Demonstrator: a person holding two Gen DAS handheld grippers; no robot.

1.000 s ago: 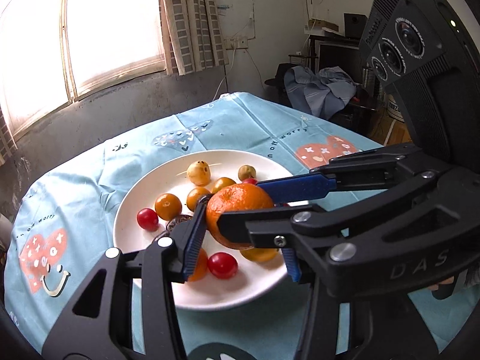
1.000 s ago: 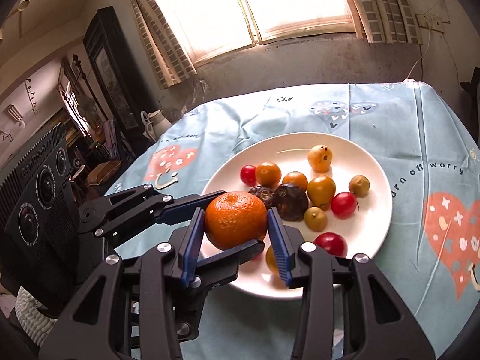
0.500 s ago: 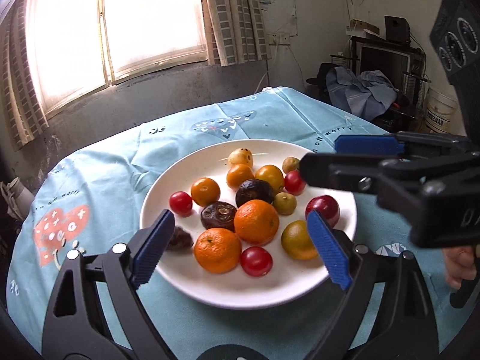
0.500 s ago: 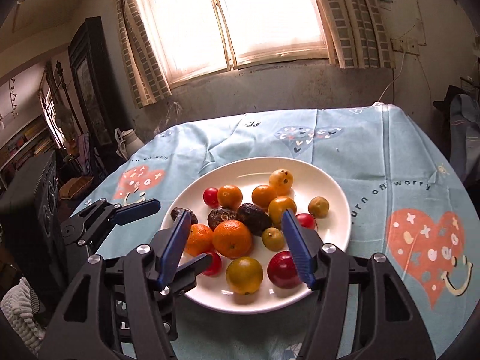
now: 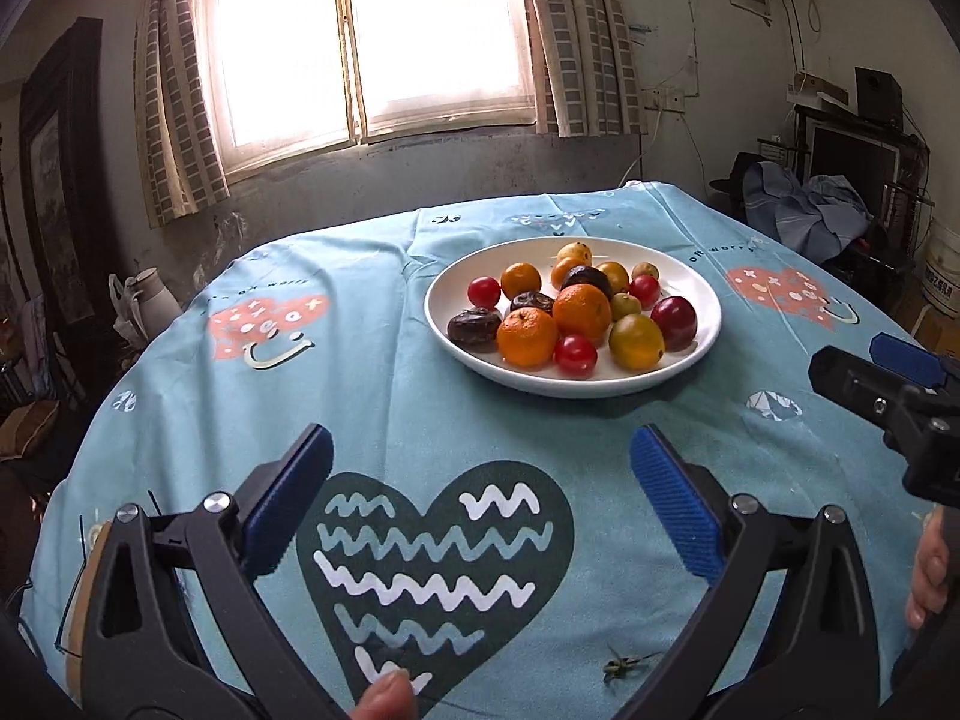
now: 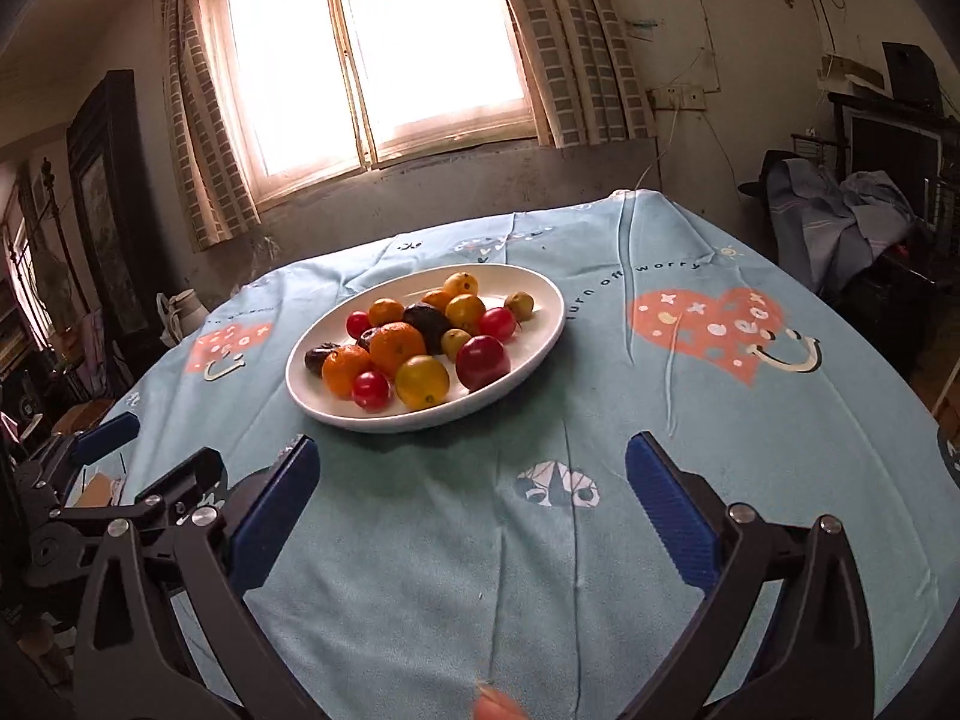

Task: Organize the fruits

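The left gripper (image 5: 480,474) and right gripper (image 6: 471,483) are seen opening over bare tablecloth (image 5: 390,408), nothing between them. A dark heart print (image 5: 435,564) is shown only leftward. Beyond, fruits (image 6: 414,339) are piled on the white plate (image 6: 540,342).

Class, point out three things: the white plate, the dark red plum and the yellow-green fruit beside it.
white plate (image 5: 699,294): left wrist view, bare right inner rim.
dark red plum (image 5: 673,314): left wrist view, its middle.
yellow-green fruit (image 6: 422,382): right wrist view, its middle.
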